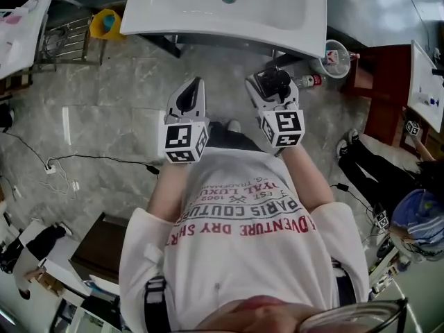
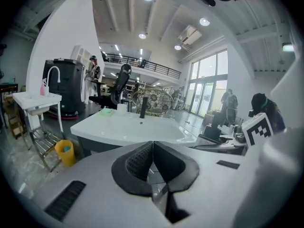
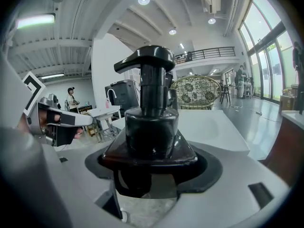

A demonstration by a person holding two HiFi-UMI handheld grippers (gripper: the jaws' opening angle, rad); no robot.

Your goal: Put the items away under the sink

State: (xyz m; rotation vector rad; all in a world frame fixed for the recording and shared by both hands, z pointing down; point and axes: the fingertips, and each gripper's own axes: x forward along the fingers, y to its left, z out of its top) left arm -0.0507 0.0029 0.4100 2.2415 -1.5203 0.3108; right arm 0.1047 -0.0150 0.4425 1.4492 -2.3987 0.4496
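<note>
My right gripper (image 1: 272, 87) is shut on a black pump bottle (image 3: 151, 118), whose dark pump head (image 1: 276, 82) stands up between the jaws. The bottle fills the middle of the right gripper view. My left gripper (image 1: 189, 97) is shut with nothing in it; its black pads (image 2: 142, 161) touch in the left gripper view. Both grippers hover side by side above the stone floor, just in front of the white sink (image 1: 229, 12). The sink (image 2: 128, 127) appears ahead in the left gripper view, the space below it mostly hidden.
A clear bottle with a red cap (image 1: 309, 81) lies on the floor beside a white bucket (image 1: 336, 57) at the sink's right. A yellow bin (image 1: 105, 23) and a wire rack (image 1: 66, 40) stand at the left. A dark red cabinet (image 1: 385, 89) is at the right. A person sits at the far right.
</note>
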